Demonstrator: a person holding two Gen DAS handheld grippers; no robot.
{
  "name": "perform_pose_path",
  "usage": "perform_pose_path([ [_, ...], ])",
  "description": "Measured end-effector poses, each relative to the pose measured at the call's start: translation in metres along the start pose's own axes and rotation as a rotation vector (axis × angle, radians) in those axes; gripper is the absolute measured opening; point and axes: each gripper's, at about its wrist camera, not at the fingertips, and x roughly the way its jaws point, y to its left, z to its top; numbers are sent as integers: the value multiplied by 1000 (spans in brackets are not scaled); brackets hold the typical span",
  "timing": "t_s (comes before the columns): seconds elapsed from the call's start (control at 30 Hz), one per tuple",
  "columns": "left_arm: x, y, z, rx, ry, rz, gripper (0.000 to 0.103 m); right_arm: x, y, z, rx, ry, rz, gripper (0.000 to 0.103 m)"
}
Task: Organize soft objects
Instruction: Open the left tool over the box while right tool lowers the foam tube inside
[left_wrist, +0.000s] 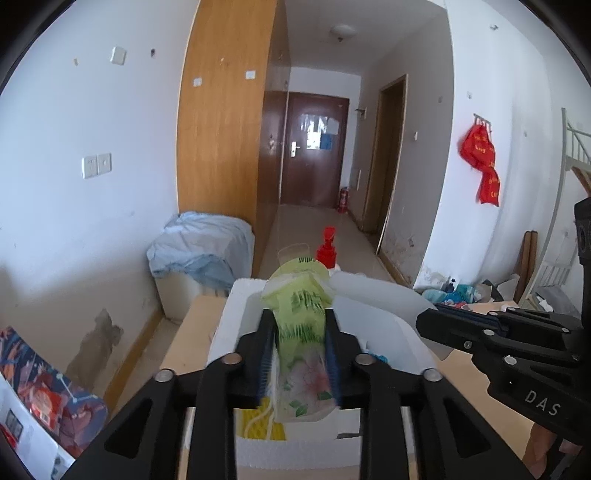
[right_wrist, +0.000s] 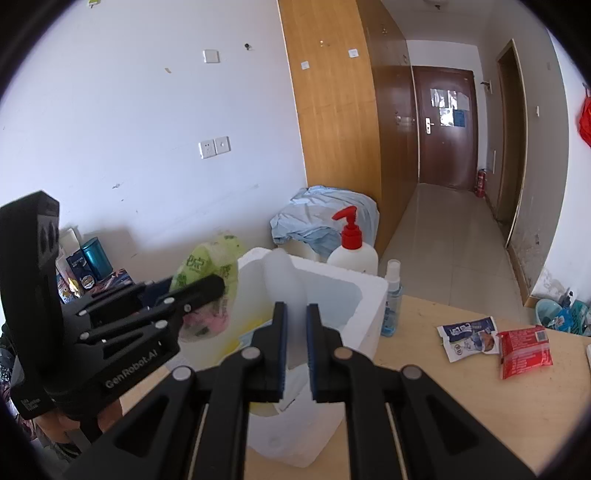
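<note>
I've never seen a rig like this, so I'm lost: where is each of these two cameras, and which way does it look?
Left wrist view: sits on the left hand-held gripper, looking along its fingers at a green floral packet over a white foam box; the right hand-held gripper enters from the right.
Right wrist view: sits on the right hand-held gripper, which pinches a translucent white sheet at the box; the left one appears at left.
Both share the box, packet, pump bottle, hallway door.

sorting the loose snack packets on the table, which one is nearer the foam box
The white-and-blue packet: it lies left of the red packet, on the side toward the foam box, overlapping the red packet's edge.
</note>
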Motion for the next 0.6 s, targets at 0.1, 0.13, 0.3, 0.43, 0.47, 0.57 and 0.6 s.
perform_pose_path([
  [0.1, -2, 3, -1, -9, -17, 15, 77, 1, -1, 0, -1, -1, -4, 12],
  [0.13, -4, 4, -1, -15, -31, 29, 78, 1, -1, 0, 0, -1, -4, 12],
  [0.3, -9, 10, -1, -28, -46, 40, 78, 1, -2, 0, -1, -3, -7, 12],
  [0.43, -9, 9, -2, -25, -43, 49, 78, 3, 0, -1, -5, -1, -6, 12],
  [0.47, -9, 8, -2, -23, -43, 51, 78, 4, 0, -1, -6, 1, -5, 12],
  [0.57, -8, 6, -2, -22, -40, 55, 78, 8, 1, -1, -9, 7, -3, 12],
  [0.6, -7, 7, -2, -22, -39, 59, 78, 9, 0, -2, -9, 8, 0, 12],
])
